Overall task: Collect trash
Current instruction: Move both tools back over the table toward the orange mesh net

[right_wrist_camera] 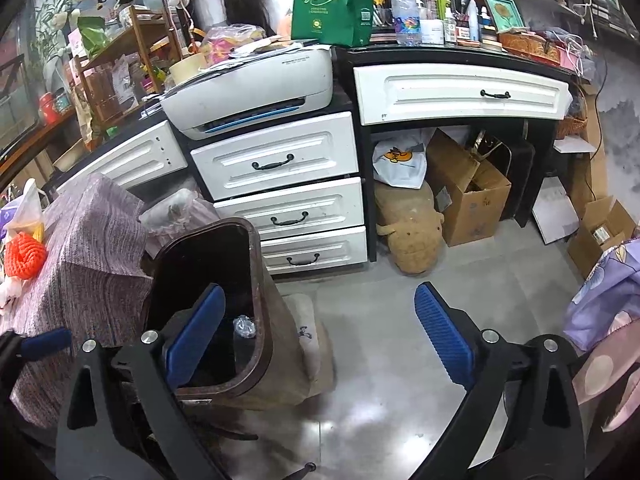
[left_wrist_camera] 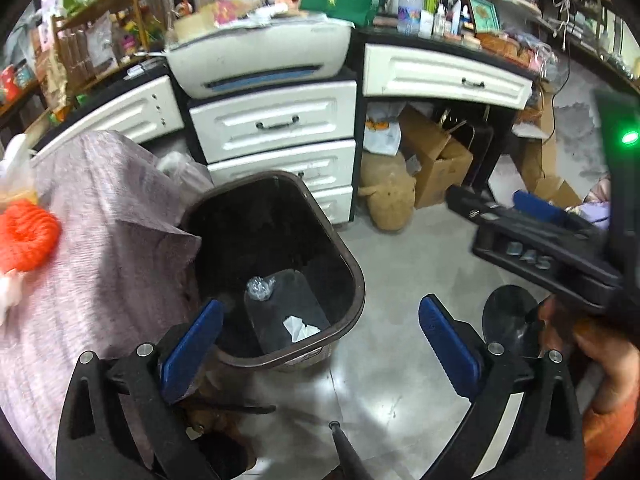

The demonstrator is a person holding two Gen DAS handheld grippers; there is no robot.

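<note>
A dark brown trash bin (left_wrist_camera: 354, 276) stands on the floor beside a cloth-covered table. At its bottom lie a crumpled clear plastic wrapper (left_wrist_camera: 259, 288) and a white tissue (left_wrist_camera: 299, 327). My left gripper (left_wrist_camera: 320, 312) hovers above the bin's near rim, open, with nothing between its blue pads. My right gripper (right_wrist_camera: 320, 296) is open too and empty, with its left pad over the bin (right_wrist_camera: 266, 320) and its right pad over bare floor. The wrapper (right_wrist_camera: 244, 326) shows inside the bin in the right wrist view; the tissue is hidden there.
The table with the purple-grey cloth (left_wrist_camera: 100, 248) is on the left and carries an orange knitted item (left_wrist_camera: 24, 236). White drawers (left_wrist_camera: 276, 120) and a printer (left_wrist_camera: 260, 60) stand behind the bin. A tan plush toy (left_wrist_camera: 388, 196) and a cardboard box (left_wrist_camera: 436, 164) sit under the desk. Grey floor (left_wrist_camera: 400, 368) lies to the right.
</note>
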